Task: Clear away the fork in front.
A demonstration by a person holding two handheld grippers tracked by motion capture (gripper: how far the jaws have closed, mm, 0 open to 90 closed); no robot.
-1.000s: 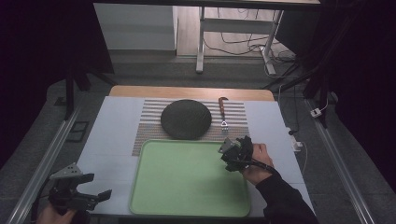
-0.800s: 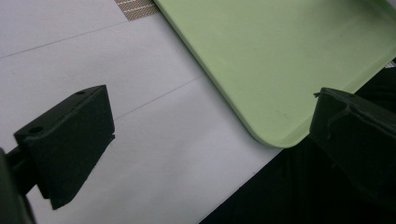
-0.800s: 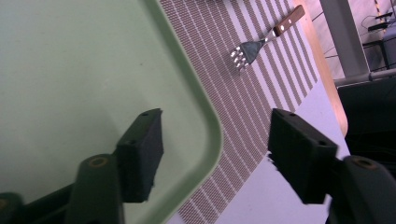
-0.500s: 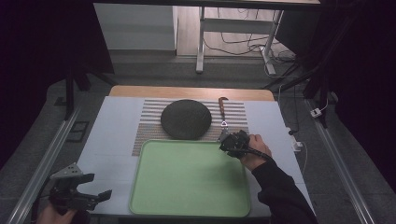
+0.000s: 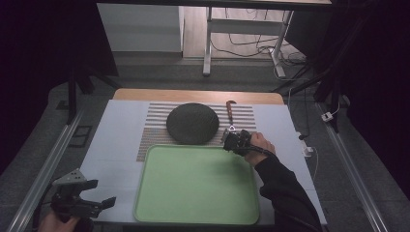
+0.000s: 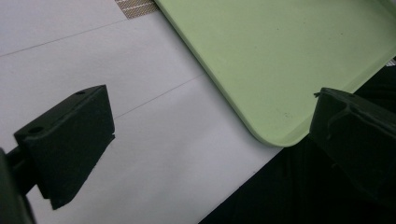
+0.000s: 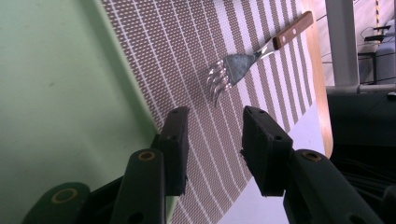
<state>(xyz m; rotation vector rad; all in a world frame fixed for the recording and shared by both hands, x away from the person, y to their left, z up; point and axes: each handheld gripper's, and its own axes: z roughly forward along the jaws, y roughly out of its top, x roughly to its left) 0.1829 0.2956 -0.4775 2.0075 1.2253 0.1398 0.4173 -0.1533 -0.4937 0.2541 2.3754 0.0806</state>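
Observation:
A fork (image 5: pixel 230 115) with a wooden handle lies on the striped placemat (image 5: pixel 154 130), right of a black round plate (image 5: pixel 192 123). A green tray (image 5: pixel 196 183) sits in front of the mat. My right gripper (image 5: pixel 228 138) hovers at the tray's far right corner and points at the fork's tines. In the right gripper view the fork (image 7: pixel 238 63) lies just ahead of the right gripper (image 7: pixel 212 116). Its jaws have just been closing, a narrow gap remains and nothing is between them. My left gripper (image 5: pixel 99 193) rests at the near left, and in its own view the left gripper (image 6: pixel 208 93) is wide open over the tray's corner (image 6: pixel 289 56).
The white table top (image 5: pixel 116 145) ends in a wooden strip (image 5: pixel 198 95) at the far side. Metal rails (image 5: pixel 46 169) run along both sides. A small white plug and cable (image 5: pixel 309 150) lie off the table's right edge.
My right gripper has moved away from the person, from the tray's right rim to the mat just short of the fork, and its jaws have narrowed. The left gripper stayed put.

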